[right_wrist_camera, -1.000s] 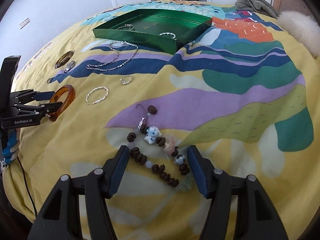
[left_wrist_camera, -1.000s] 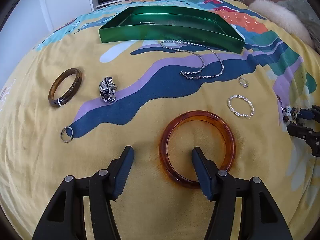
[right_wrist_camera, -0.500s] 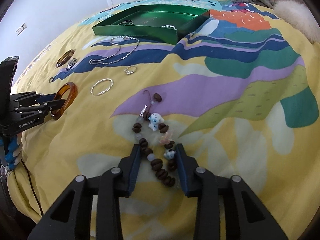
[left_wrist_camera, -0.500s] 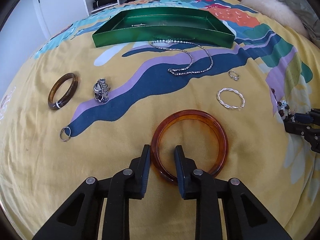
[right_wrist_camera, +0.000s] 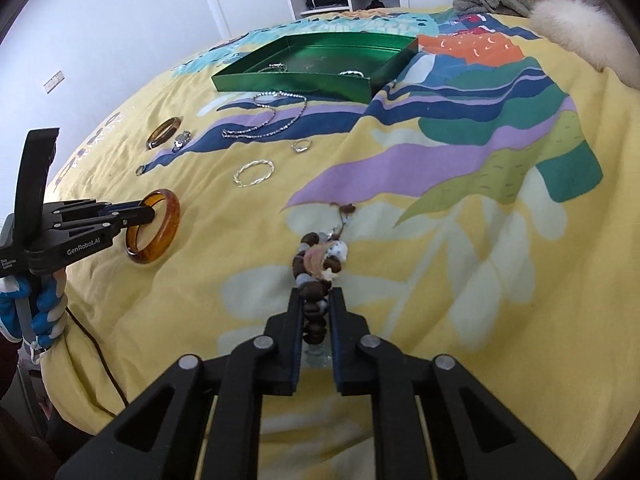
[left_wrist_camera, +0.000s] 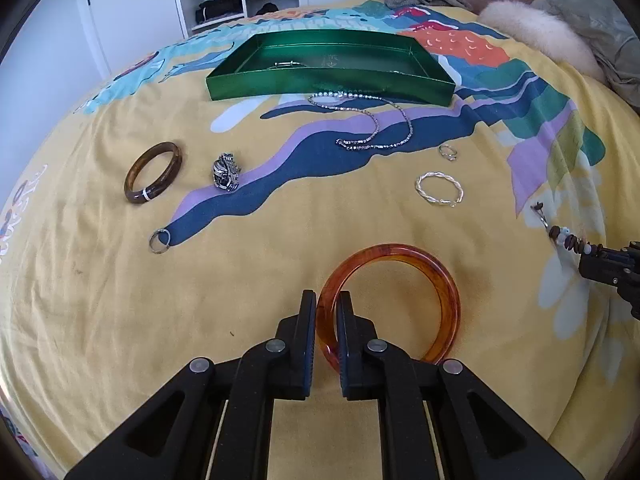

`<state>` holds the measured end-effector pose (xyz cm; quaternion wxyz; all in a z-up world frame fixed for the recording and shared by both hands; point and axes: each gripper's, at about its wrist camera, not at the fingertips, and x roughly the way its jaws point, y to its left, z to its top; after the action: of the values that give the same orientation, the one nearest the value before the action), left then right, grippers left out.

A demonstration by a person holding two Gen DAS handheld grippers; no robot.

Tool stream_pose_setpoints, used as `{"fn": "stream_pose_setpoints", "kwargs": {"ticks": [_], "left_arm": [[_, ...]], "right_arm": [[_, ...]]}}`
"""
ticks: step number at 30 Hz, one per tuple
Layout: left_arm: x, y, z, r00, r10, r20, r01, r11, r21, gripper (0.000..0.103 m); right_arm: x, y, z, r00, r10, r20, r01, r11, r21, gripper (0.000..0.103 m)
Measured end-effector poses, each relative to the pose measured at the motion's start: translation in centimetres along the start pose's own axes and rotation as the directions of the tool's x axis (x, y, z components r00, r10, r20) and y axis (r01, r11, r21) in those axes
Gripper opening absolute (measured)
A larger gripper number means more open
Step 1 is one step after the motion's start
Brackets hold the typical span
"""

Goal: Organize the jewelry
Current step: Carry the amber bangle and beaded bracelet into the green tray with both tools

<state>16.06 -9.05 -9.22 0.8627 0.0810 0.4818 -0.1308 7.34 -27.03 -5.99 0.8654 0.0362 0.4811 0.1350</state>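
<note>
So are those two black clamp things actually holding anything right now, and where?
Yes. The left hand-held gripper pinches the amber bangle by its rim; the right hand-held gripper clamps the beaded bracelet at its near end.

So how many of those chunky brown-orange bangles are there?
2. The amber bangle is pinched between the left gripper fingers; the darker brown bangle lies on the bedspread, left of the silver clump. The tray may hide more.

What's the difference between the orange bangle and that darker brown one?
The orange bangle is translucent amber and pinched by the left tool; the brown bangle is darker, with a pale band, and untouched. The orange one is tipped up off the bedspread in the right view; the brown one lies flat. Both are plain round bangles outside the green tray.
</note>
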Motion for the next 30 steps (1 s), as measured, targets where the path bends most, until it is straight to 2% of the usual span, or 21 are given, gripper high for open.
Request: {"fn": "stream_pose_setpoints", "kwargs": {"ticks": [10,18,24,30], "left_arm": [[-4.5,0.2,-1.0,0.998,0.007,0.065,-0.007,1.000,-0.001,0.010],[-8.5,0.6,-1.5,0.991,0.005,0.134,-0.004,1.000,-0.010,0.010],[-11.8,1.4,-0.7,0.980,0.003,0.199,0.002,1.000,-0.024,0.010],[-15.3,2.3,1.6,0.962,0.015,0.274,-0.008,1.000,-0.026,0.010]], "right_arm": [[-4.9,2.3,-0.9,0.996,-0.001,0.090,0.002,1.000,-0.014,0.011],[-9.4,4.8,-1.1,0.984,0.001,0.177,0.007,0.999,-0.042,0.011],[-12.6,6.6,-0.1,0.968,0.008,0.252,0.008,0.998,-0.065,0.011],[-16.3,8.4,2.6,0.935,0.017,0.353,0.015,0.996,-0.090,0.011]]}}
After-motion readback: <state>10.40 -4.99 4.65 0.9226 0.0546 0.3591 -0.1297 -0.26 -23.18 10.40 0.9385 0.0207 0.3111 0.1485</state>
